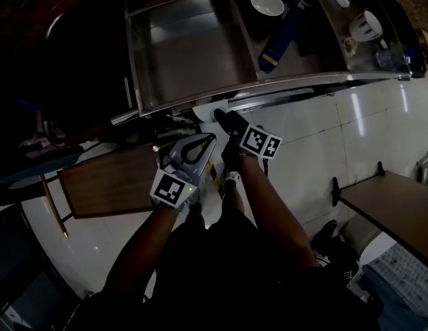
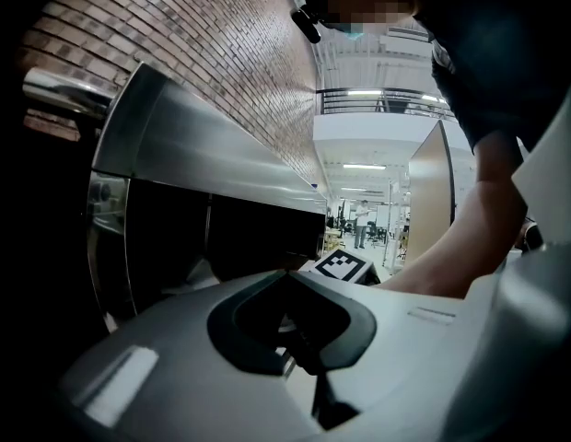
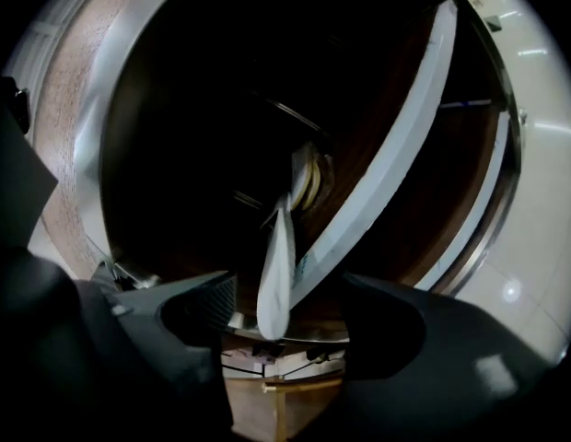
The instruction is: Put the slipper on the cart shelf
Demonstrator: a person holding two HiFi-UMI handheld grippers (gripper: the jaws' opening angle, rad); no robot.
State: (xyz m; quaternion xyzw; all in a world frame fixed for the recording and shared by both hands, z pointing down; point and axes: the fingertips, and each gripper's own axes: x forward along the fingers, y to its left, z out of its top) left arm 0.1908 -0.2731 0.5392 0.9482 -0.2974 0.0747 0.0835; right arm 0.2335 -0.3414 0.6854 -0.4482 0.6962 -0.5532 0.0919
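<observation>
Right gripper view: right hand-held gripper (image 3: 287,295) is spread wide, with the white slipper (image 3: 278,265) edge-on between its jaws, untouched, at the cart shelf's (image 3: 322,332) near edge. Left hand-held gripper (image 1: 208,141) looks pinched shut, empty.

The slipper (image 3: 276,284) looks whitish, the cart (image 1: 290,81) silvery (marker cubes (image 1: 170,188) carry black-and-white squares).

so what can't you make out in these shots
- Space under the cart's top shelf: head view, hidden by that shelf; right gripper view, too dark.
- Slipper: right gripper view, edge-on, far end lost in darkness; what it rests on is unclear.
- Cup contents: head view, too small.
</observation>
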